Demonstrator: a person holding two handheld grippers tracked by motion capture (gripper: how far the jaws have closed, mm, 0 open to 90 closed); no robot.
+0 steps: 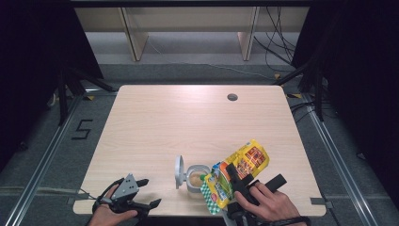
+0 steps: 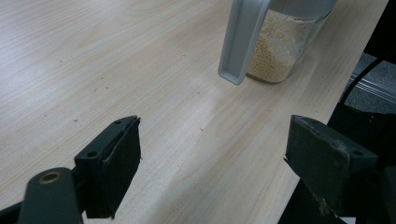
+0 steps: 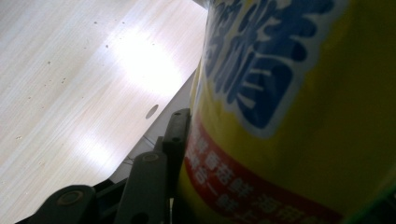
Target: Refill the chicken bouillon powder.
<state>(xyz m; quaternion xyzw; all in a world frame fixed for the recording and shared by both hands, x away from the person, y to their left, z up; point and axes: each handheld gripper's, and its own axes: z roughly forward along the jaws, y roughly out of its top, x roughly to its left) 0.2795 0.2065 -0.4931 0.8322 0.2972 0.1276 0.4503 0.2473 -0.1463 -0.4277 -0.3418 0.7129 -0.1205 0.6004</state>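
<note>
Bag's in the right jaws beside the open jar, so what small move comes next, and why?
Probably tip the yellow printed bag a little further over the clear glass jar. The right gripper is clamped on the bag, whose lower end sits by the jar's mouth; the jar's grey lid stands open and it already holds pale granules. The left gripper waits open.

This looks like a lab or recording studio rather than a home. A pale wood-laminate table with a round cable hole [image 1: 232, 97] stands alone on grey carpet [image 1: 56, 155], framed by silver aluminium floor rails [image 1: 40, 165]. Black curtains [image 1: 28, 56] close off both sides, black tripod legs [image 1: 70, 80] stand at the corners, and loose black cables [image 1: 275, 42] trail across the floor. A black tape figure five [image 1: 82, 129] marks the carpet, and plain light wooden shelving [image 1: 188, 28] lines the back.
</note>
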